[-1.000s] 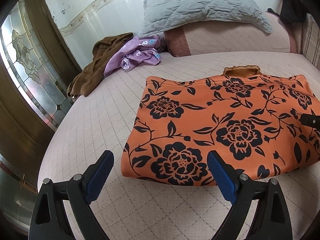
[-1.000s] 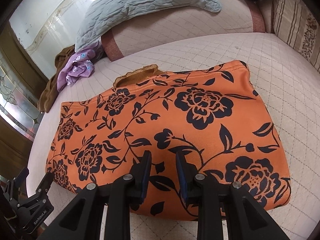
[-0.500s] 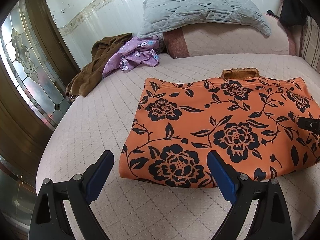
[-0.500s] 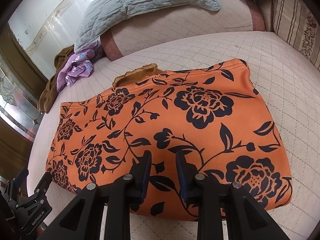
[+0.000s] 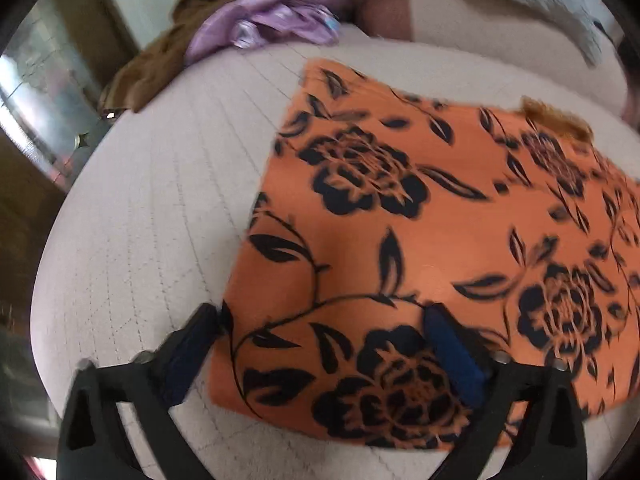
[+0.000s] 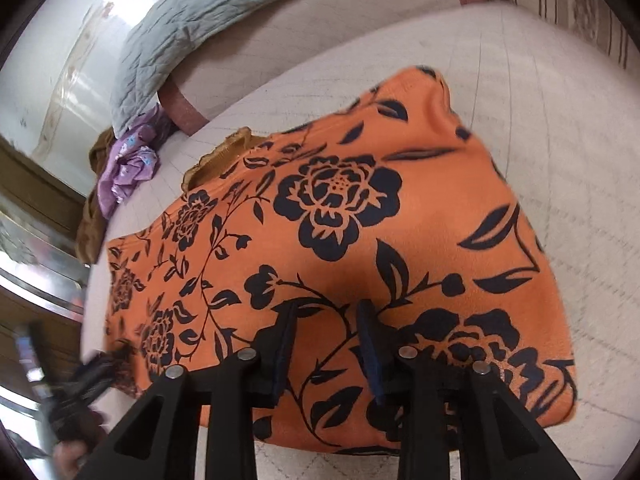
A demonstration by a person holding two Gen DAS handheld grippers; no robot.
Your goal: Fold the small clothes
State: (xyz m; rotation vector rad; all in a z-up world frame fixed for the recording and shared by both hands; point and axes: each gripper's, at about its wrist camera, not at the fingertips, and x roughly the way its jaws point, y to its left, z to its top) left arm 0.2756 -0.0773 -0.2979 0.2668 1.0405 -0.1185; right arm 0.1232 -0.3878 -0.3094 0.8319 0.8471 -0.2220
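Observation:
An orange garment with black flowers lies folded flat on the bed, a brown frilled edge poking out at its far side. My left gripper is open wide, its blue pads low over the garment's near left corner. My right gripper hovers over the garment's near edge with its jaws partly open, a narrow gap between them, holding nothing. The left gripper shows blurred at the lower left of the right wrist view.
The bed's quilted cream cover surrounds the garment. A purple cloth and a brown cloth lie piled at the far left. A grey pillow rests on the padded headboard. A glass door stands left.
Both grippers have moved forward and down toward the garment. The left gripper now sits over its near left corner. The right gripper's gap looks slightly wider. The garment has not moved.

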